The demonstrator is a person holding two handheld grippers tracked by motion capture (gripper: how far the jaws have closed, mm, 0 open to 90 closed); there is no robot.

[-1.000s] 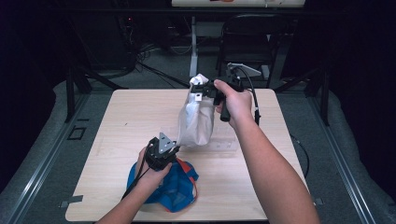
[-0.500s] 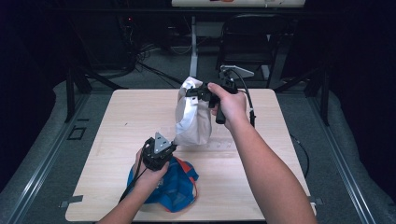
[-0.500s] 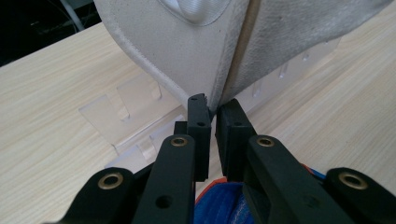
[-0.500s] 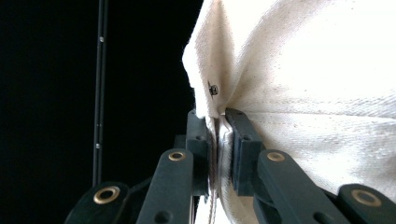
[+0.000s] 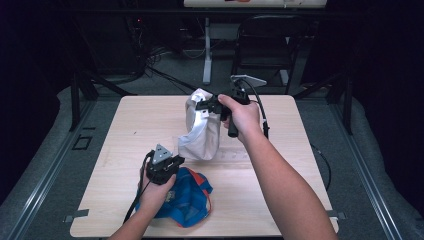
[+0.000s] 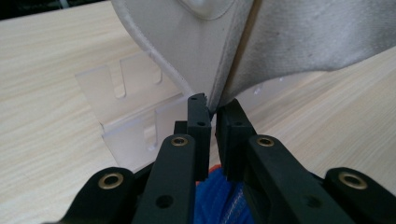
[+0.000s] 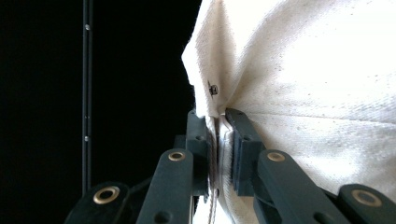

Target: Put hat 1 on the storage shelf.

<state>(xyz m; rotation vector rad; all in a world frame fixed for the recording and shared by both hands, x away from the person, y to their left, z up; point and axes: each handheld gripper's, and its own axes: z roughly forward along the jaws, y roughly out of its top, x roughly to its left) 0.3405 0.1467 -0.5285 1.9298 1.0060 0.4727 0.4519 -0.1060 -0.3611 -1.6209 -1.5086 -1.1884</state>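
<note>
- At the bottom centre of the high view, a crumpled blue fabric bag with orange trim (image 5: 187, 197) lies on the pale wooden counter (image 5: 115, 135), close to the near edge.
- The person's left hand (image 5: 155, 192) rests over that blue bag and holds the left tool (image 5: 172, 161), which has a grey three-cornered plate on top.
- In the left gripper view, the left tool (image 6: 215, 109) has its black jaws nearly together, pinching the lowest edge of an off-white cloth bag (image 6: 289, 37); a little blue fabric (image 6: 217, 200) shows beneath the jaws.
- Just beyond, a clear slotted plastic sheet (image 6: 135, 107) lies flat on the counter.
- In the middle of the high view, the off-white cloth bag (image 5: 202, 132) hangs lifted, its bottom corner near the left tool.
- Farther up, the right hand (image 5: 242, 115) holds the right tool (image 5: 205, 105) at the top of the cloth.
- In the right gripper view, the right tool (image 7: 219, 114) is clamped on a fold of the white cloth (image 7: 317, 93).
- Beyond the counter, at the top of the frame, a dark chair (image 5: 265, 55) stands on grey floor.
</note>
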